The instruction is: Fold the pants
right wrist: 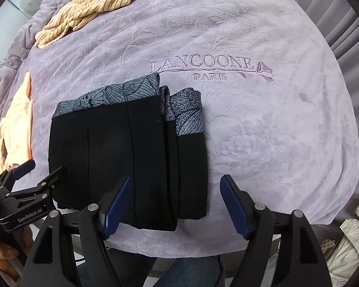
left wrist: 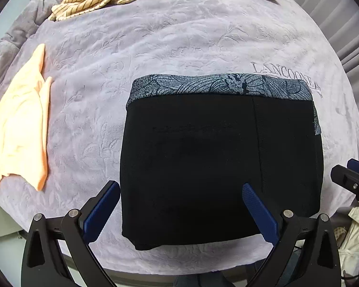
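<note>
The black pants (left wrist: 215, 155) lie folded into a compact rectangle on the lilac blanket (left wrist: 179, 43), with the grey-blue leaf-patterned waistband along the far edge. In the right wrist view the pants (right wrist: 122, 143) show stacked folded layers at their right side. My left gripper (left wrist: 179, 187) hangs open above the near part of the pants, and nothing is between its blue pads. My right gripper (right wrist: 176, 179) also stands open over the pants' near right edge, holding nothing. Each gripper shows in the other's view: the left gripper (right wrist: 46, 167) at the left, the right gripper (left wrist: 344, 167) at the right.
An orange garment (left wrist: 21, 131) lies flat at the blanket's left. A crumpled striped cream garment (right wrist: 91, 7) sits at the far edge. The embroidered "LANCOONE PARIS" lettering (right wrist: 203, 68) lies beyond the pants. A pale bag or jacket (right wrist: 347, 246) sits off the bed at lower right.
</note>
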Available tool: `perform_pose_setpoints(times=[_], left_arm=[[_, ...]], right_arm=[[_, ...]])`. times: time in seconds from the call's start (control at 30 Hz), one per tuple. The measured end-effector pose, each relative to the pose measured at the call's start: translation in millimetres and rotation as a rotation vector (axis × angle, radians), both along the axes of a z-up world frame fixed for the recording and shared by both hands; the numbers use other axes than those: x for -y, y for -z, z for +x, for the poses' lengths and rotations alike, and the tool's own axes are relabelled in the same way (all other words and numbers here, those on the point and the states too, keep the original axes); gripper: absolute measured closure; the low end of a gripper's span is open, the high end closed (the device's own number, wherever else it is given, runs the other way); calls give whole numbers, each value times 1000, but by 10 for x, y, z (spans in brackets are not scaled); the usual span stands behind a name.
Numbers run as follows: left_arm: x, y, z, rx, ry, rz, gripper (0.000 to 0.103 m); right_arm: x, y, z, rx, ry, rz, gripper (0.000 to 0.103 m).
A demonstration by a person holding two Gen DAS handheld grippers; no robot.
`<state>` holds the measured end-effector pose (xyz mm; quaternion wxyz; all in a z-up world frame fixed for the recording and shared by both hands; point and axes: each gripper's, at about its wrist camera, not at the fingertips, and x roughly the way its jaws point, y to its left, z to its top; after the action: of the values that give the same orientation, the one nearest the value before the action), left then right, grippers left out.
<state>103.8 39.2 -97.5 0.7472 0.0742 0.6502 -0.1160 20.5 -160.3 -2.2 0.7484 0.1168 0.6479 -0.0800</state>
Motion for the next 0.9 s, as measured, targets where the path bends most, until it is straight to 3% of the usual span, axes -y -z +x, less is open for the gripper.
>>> perform_pose_setpoints(times=[0.9], left_arm=[[104, 44, -20, 13, 9, 48, 1]], right_arm=[[-90, 135, -36, -57, -15, 22, 24]])
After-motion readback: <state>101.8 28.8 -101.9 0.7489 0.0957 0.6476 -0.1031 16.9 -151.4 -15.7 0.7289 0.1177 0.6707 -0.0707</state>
